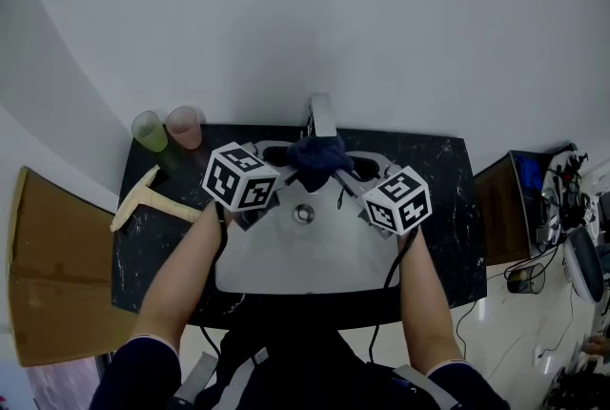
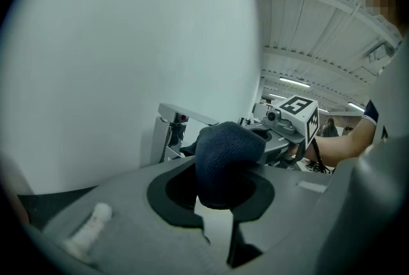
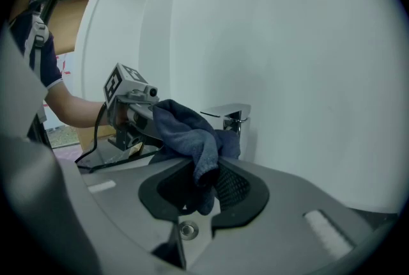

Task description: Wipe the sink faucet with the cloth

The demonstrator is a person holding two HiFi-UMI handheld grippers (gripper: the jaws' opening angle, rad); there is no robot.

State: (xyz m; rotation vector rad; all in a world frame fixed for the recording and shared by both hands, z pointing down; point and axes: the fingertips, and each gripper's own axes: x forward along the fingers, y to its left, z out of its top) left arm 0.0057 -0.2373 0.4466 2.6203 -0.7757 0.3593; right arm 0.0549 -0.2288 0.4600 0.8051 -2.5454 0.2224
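From the head view, the chrome box-shaped faucet [image 1: 322,115] shows only its top end. The spout is buried under the bunched dark blue cloth [image 1: 317,155], which also hides both tools' tips. Whether the cloth actually presses on the metal is hard to call from here. At the right edge there's a jumble of cables and gear, too small to sort out, and the brown cardboard sheet [image 1: 52,270] is cut off at the left.

In the left gripper view, the left tool [image 2: 217,194] has its jaws drawn in, pinching a thick fold of the cloth [image 2: 227,152], with the faucet [image 2: 179,120] just behind it. The right gripper view matches: the right tool [image 3: 204,185] is clamped on a hanging end of the cloth [image 3: 192,133], the faucet [image 3: 230,117] close behind.

So the cloth hangs between the two tools, right at the faucet and above the back rim of the white sink [image 1: 315,256].

The count: two tools, one cloth, one faucet, one sink. On the black marbled tabletop [image 1: 448,208] stand two translucent cups, one green [image 1: 150,131] and one pink [image 1: 184,126], side by side, with one wooden T-shaped piece [image 1: 152,198] lying near them.
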